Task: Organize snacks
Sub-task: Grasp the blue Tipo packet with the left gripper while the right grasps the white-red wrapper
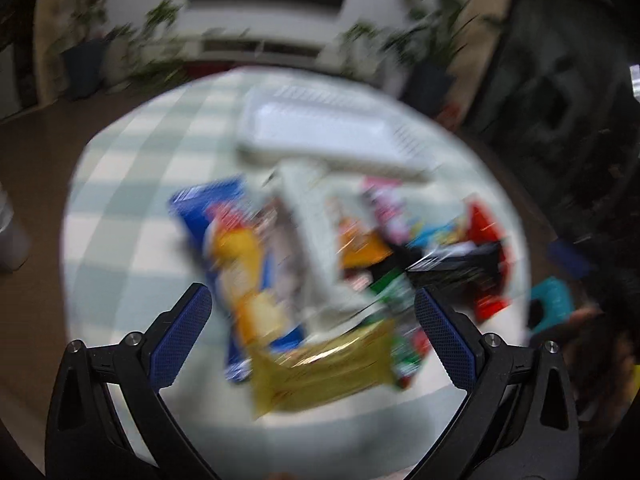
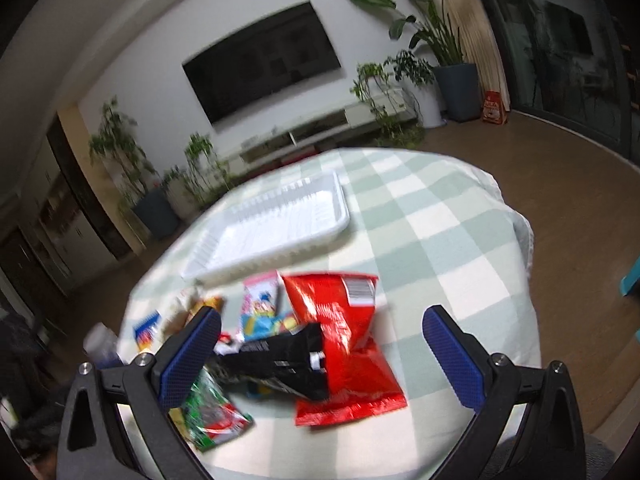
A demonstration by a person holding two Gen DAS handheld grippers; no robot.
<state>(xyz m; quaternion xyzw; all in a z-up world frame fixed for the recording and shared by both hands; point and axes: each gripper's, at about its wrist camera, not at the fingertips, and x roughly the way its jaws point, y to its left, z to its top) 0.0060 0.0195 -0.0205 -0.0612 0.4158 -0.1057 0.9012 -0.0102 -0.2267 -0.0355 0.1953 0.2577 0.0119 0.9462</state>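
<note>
A white tray (image 2: 276, 224) lay beyond my snack pile; a black packet (image 2: 280, 360) overlapped the red bag (image 2: 344, 344). I held both the left gripper (image 1: 312, 336) and the right gripper (image 2: 320, 352) above it, jaws wide apart, empty.

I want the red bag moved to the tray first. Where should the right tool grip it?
Grip the red bag at its free right edge, coming from above; it lies flat, and a black packet overlaps its left side. The right tool is open.

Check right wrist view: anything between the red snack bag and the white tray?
Only bare checked tablecloth; the red snack bag sits clear of the white tray, seen in the right wrist view. The left wrist view is too blurred to confirm.
</note>
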